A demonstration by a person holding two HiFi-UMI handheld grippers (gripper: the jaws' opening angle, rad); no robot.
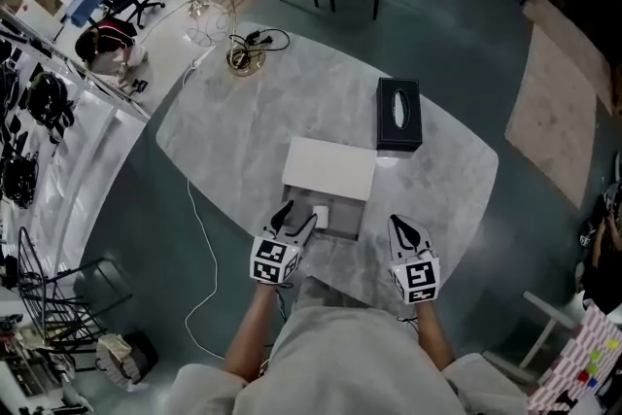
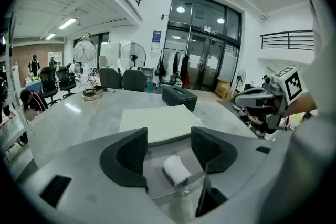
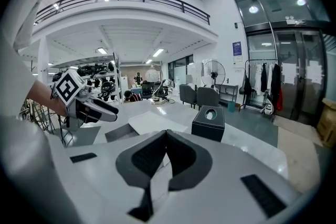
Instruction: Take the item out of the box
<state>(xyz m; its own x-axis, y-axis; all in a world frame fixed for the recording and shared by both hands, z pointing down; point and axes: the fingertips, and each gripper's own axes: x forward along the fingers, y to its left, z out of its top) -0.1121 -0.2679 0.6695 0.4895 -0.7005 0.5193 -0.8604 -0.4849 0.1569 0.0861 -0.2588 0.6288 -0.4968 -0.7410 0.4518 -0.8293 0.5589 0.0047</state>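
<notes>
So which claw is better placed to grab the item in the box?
Left. The left claw is open, with the white item framed between its jaws at the box. The right claw is shut and off to the box's side.

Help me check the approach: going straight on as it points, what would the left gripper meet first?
Likely the small white item in the open box, framed by the open jaws of the left gripper; depth is unclear.

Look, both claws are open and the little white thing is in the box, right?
Not quite: only the left claw is open. The right claw is shut, its jaws touching at the tips, as the right gripper view shows. The little white thing is in the box.
</notes>
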